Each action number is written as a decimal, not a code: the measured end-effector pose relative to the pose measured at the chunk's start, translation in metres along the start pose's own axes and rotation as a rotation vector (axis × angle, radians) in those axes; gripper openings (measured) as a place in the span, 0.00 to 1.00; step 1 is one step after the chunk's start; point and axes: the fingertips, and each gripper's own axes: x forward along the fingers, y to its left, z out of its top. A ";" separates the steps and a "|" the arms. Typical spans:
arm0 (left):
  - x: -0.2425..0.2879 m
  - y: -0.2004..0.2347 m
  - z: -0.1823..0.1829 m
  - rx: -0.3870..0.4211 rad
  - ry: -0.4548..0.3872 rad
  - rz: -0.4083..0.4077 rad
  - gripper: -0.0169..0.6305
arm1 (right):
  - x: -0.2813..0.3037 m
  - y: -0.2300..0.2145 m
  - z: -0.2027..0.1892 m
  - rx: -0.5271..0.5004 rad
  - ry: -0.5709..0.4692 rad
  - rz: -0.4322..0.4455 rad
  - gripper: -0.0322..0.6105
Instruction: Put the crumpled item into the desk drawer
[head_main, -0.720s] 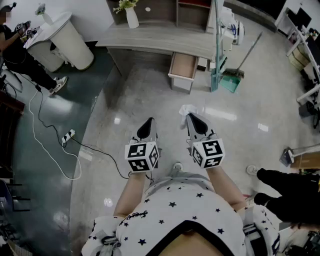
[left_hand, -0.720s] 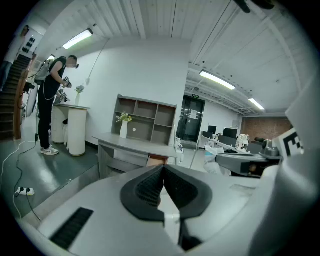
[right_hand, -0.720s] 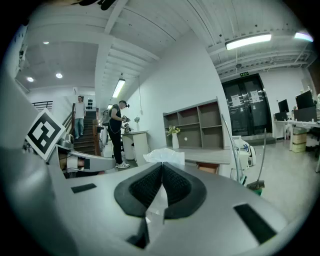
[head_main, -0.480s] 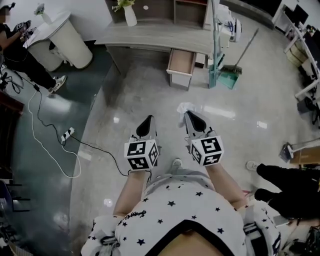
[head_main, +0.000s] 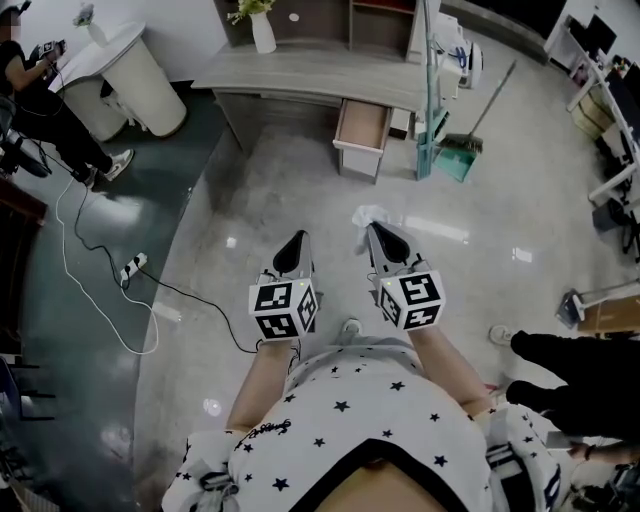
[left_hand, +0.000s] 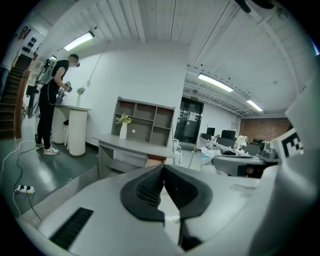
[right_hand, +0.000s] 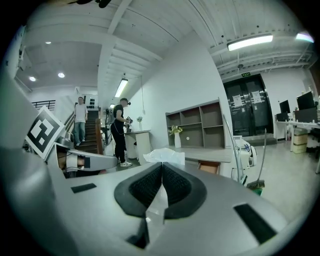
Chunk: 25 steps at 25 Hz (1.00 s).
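Paper (head_main: 372, 213), a white crumpled wad, sits pinched at the tips of the right gripper (head_main: 378, 235), whose jaws are clamped on it. The left gripper (head_main: 295, 248) has its jaws pressed together with nothing between them. The pickup looks done, but the open drawer (head_main: 360, 132) under the desk (head_main: 300, 75) lies well apart across the floor (head_main: 300, 190), so the carry and the drop remain.
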 end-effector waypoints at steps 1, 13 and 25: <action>0.002 -0.001 -0.001 -0.001 -0.001 0.001 0.05 | 0.002 -0.002 0.000 0.004 0.001 0.002 0.04; 0.028 0.002 0.005 -0.026 0.005 0.016 0.04 | 0.025 -0.023 -0.002 0.022 0.030 0.014 0.05; 0.099 0.032 0.023 -0.029 0.022 -0.011 0.04 | 0.088 -0.058 0.008 0.035 0.030 -0.017 0.05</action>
